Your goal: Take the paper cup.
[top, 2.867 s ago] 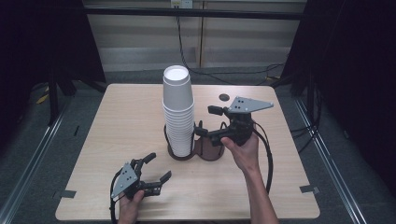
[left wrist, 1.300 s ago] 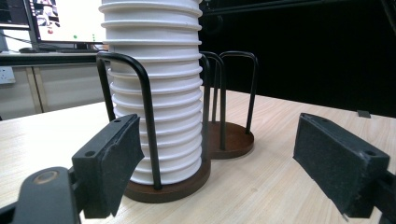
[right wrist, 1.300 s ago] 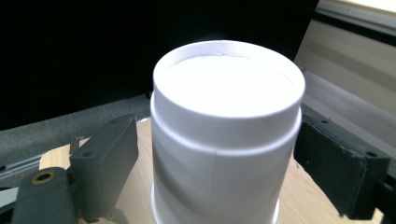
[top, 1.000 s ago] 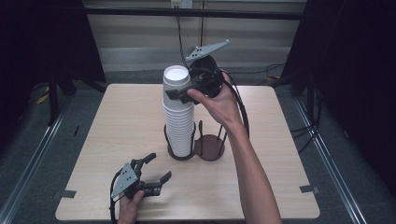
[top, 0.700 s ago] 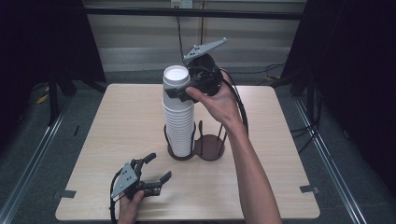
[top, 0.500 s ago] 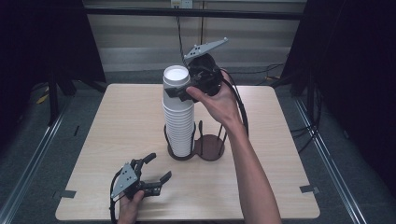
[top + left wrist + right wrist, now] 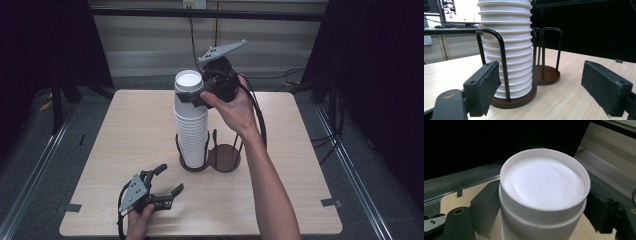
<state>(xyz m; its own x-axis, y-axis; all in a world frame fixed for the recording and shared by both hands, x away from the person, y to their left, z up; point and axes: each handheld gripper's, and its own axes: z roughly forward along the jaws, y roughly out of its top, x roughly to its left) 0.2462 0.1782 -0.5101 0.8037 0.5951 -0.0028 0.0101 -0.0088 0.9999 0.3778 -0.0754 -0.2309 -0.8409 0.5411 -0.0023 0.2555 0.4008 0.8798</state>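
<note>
A tall stack of upside-down white paper cups (image 7: 191,130) (image 7: 506,50) stands in the left ring of a dark wire cup holder (image 7: 225,157) (image 7: 549,75) at the table's middle. The holder's right ring is empty. My right gripper (image 7: 190,95) (image 7: 544,212) is held up at the top of the stack, its two pads against opposite sides of the top cup (image 7: 189,84) (image 7: 544,182). My left gripper (image 7: 171,178) (image 7: 541,87) rests open near the front edge of the table and points at the base of the stack, with nothing between its jaws.
The light wooden table (image 7: 125,130) has bare room to the left and right of the holder. My right gripper's cable (image 7: 260,125) loops down beside the forearm. Tape marks (image 7: 331,202) sit by the front corners. A lit monitor (image 7: 456,10) stands off the table.
My right gripper rose from beside the holder's base to the top of the cup stack, and has stayed there for the last second. The left gripper has not moved.
</note>
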